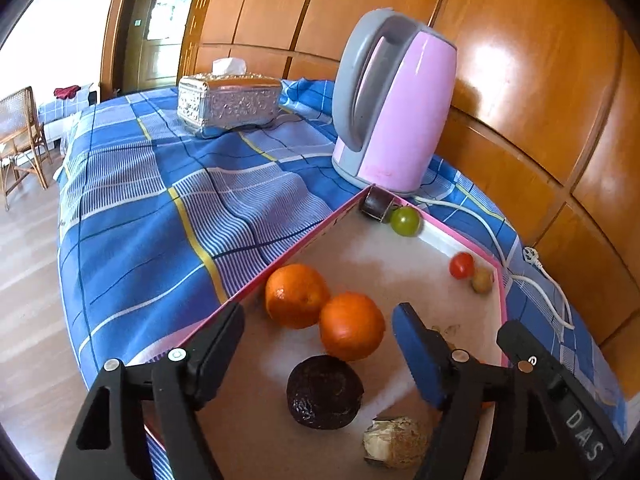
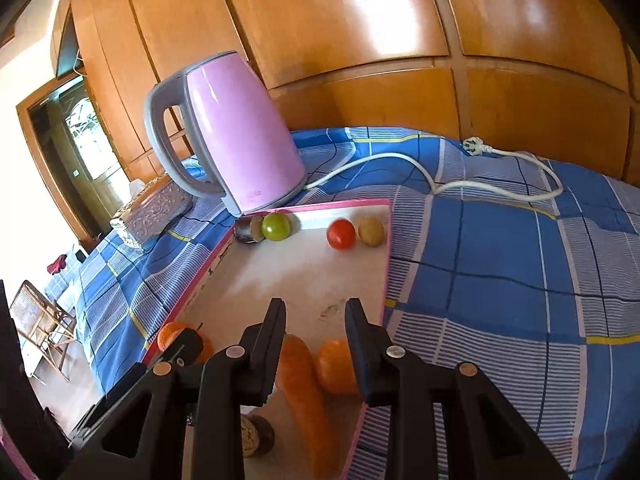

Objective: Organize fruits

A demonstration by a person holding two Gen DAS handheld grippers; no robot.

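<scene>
Left wrist view: left gripper (image 1: 318,354) jaws wide, empty, straddling two oranges (image 1: 352,326) on pink-rimmed tray (image 1: 460,242), likely just set with their kind. Right gripper (image 2: 316,344) narrow, over carrot (image 2: 302,392), grip unclear.

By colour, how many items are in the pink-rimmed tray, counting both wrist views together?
Orange: 4 (left orange, middle orange, right-edge orange, carrot)
Dark: 2 (dark round fruit, dark piece in the far corner)
Green: 1 (green tomato)
Red: 1 (red tomato)
Tan: 2 (small tan fruit, rough pale lump)
Total: 10
</scene>
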